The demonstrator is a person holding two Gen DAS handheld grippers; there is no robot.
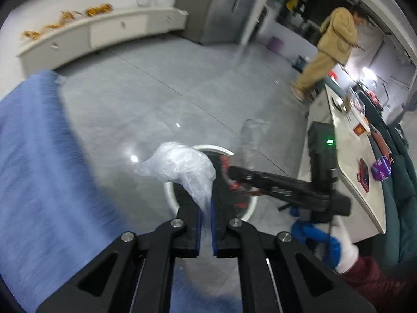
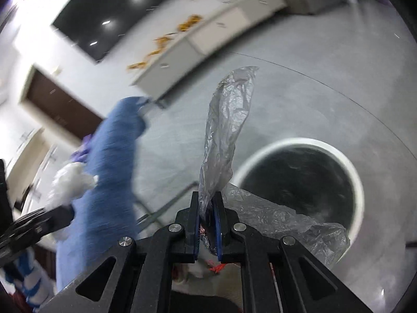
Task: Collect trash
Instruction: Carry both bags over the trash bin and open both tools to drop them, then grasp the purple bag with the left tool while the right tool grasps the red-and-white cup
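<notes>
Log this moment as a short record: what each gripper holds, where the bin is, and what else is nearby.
left gripper: shut on a crumpled clear plastic bag
right gripper: shut on a grey translucent plastic bag
bin: round, white rim, dark inside, on the grey floor just beyond both grippers
bin contents: cannot tell
blue fabric: left of the bin, blurred
bystander: standing in the background beside a long table

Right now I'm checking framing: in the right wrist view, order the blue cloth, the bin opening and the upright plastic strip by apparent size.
1. Blue cloth, though nearness may inflate it.
2. Bin opening, close behind the cloth.
3. Plastic strip.
</notes>
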